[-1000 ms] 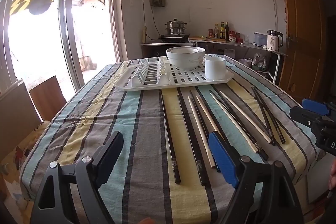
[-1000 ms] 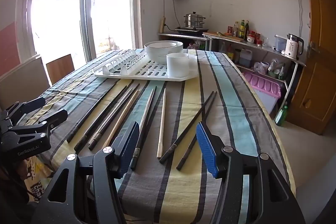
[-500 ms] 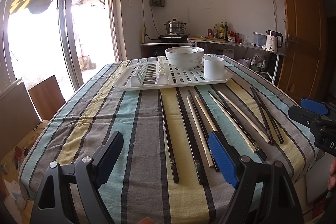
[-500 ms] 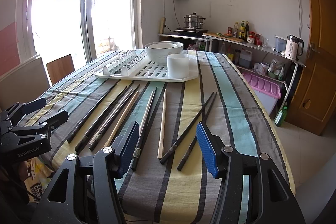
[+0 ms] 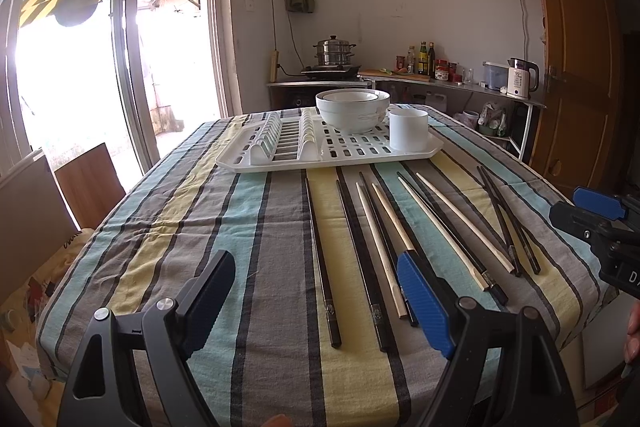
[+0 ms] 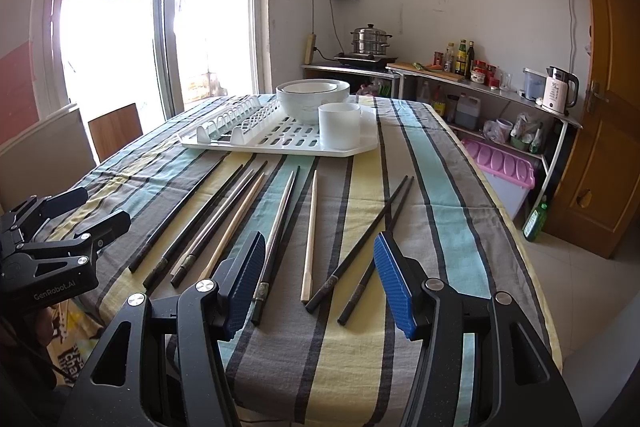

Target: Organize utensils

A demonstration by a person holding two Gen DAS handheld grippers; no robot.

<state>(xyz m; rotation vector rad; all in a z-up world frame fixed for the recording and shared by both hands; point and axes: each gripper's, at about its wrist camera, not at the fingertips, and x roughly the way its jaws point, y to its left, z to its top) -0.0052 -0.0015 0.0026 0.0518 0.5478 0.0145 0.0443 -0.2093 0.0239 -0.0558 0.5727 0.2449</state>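
Note:
Several black and pale wooden chopsticks [image 5: 384, 227] lie side by side on the striped tablecloth [image 5: 240, 227], handle ends toward me; they also show in the right wrist view [image 6: 280, 215]. A white cup [image 5: 408, 129] stands on a white drying rack [image 5: 304, 155] behind them. My left gripper [image 5: 320, 291] is open and empty, held above the near table edge before the leftmost chopsticks. My right gripper [image 6: 318, 279] is open and empty above the chopsticks' near ends. A black pair [image 6: 372, 223] lies at the right.
Stacked white bowls [image 5: 352, 107] sit on the rack beside the cup. A counter [image 6: 480, 83] with a pot, bottles and a kettle runs along the far wall. A wooden chair [image 5: 88, 183] stands left of the table. A pink bin [image 6: 500, 171] is on the right.
Both grippers stay open and nearly still. The left wrist view has shifted very slightly back; the chopsticks have not moved.

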